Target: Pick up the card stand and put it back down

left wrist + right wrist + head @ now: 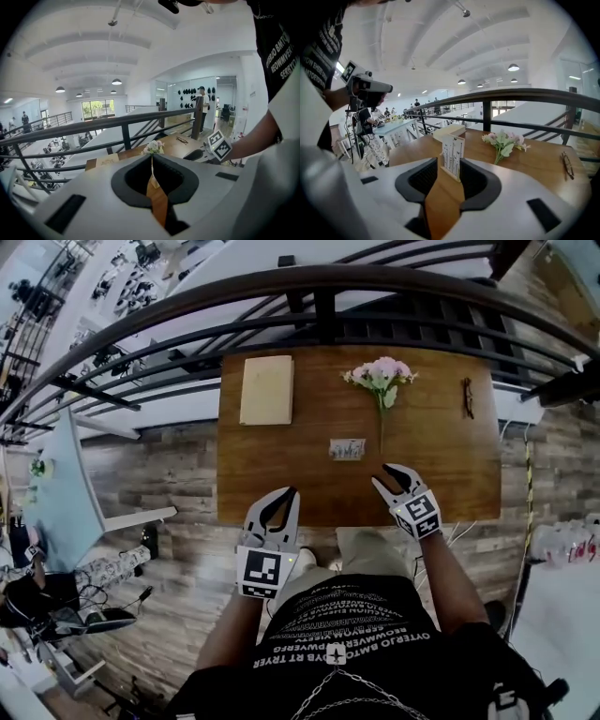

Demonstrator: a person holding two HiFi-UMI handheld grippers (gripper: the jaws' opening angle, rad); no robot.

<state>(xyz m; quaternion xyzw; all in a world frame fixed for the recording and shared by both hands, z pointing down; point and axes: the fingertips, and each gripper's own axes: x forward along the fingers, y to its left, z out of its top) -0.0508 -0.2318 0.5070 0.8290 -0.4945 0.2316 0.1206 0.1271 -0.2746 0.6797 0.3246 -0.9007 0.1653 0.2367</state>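
The small white card stand point(347, 448) stands upright near the middle of the brown wooden table point(441, 474). My right gripper point(384, 476) hovers over the table's front edge just right of the stand, its jaws apart and empty. In the right gripper view the card stand point(452, 157) rises just beyond the open jaws of the right gripper point(450, 185), with nothing touching it. My left gripper point(287, 493) sits at the front edge to the stand's left, shut and empty. Through the narrow slit of the left gripper point(154, 187) only the table shows.
A cream book point(266, 388) lies at the table's far left. A pink flower sprig point(380, 376) lies behind the stand, and dark glasses point(467, 395) at the far right. A black railing point(319, 282) runs along the table's far side.
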